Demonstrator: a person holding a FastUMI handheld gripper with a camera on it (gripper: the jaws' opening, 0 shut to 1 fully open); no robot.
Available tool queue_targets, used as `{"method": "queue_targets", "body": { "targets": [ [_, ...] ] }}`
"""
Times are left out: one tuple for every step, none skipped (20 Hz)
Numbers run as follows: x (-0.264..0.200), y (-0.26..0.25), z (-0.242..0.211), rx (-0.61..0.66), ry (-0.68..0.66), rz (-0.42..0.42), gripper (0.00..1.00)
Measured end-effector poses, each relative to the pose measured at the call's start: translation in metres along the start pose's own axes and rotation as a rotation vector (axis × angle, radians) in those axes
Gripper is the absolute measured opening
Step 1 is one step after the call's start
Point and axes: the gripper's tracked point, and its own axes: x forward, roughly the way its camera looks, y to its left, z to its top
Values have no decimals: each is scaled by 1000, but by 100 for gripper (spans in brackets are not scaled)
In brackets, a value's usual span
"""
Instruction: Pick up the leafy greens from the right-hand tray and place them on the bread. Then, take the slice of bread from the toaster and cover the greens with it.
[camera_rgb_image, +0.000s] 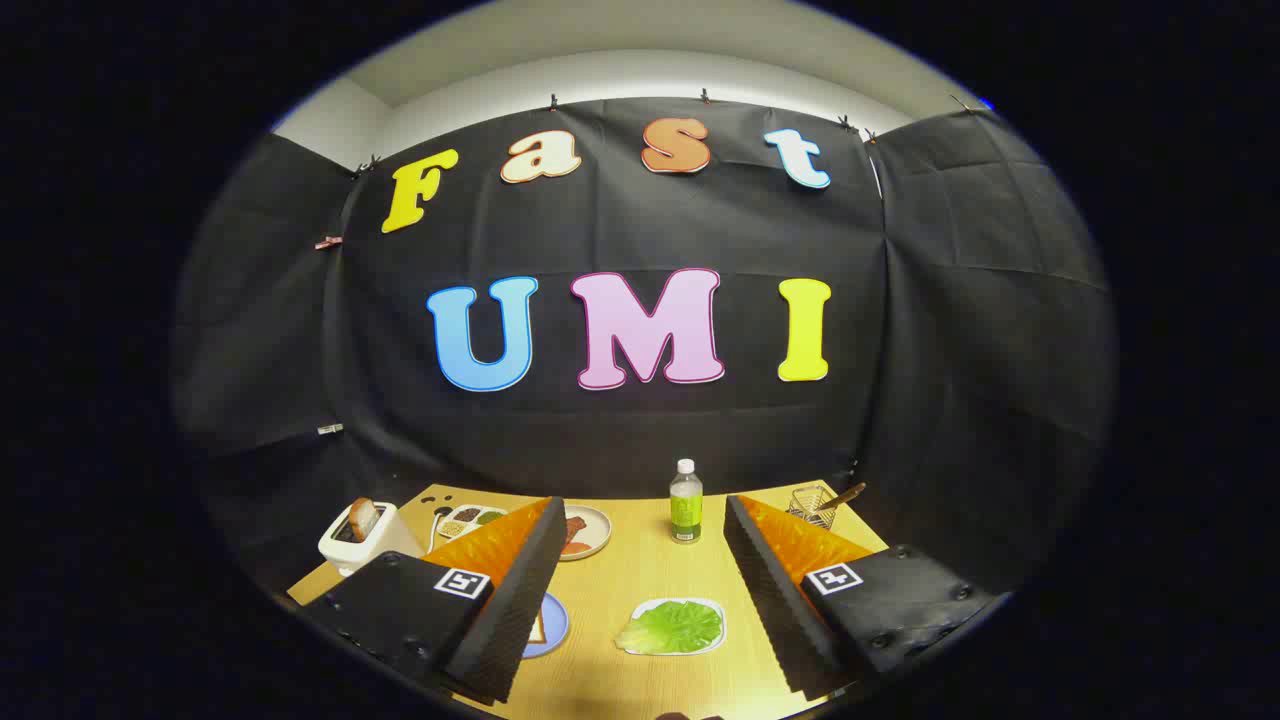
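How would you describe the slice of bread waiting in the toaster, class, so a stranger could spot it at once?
Start at the wooden table before the black cloth wall. Beyond the open gripper, past its left finger, stands a white toaster. The bread slice pokes upright from its top slot, brown-crusted, the only food standing rather than lying on a plate.

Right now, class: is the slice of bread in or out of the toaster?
In. The bread slice stands upright in the toaster slot, its top poking out. The open gripper holds nothing.
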Motion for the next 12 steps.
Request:
{"method": "queue_targets", "body": {
  "targets": [
    [0,4,-1,-15,0,-8,99],
    [0,7,-1,-25,3,-15,98],
    [-2,12,-2,-32,6,-21,98],
    [-3,16,-3,-36,9,-28,99],
    [-3,21,-5,-40,16,-30,99],
    [-5,26,-7,-46,22,-26,99],
    [-6,31,-8,-53,25,-19,99],
    [-8,35,-10,-63,24,-10,99],
    [-8,37,-10,-69,23,-5,99],
    [-7,38,-12,-66,26,3,99],
    [-7,38,-14,-57,33,8,99],
    [-6,39,-17,-50,38,14,98]
  ]
}}
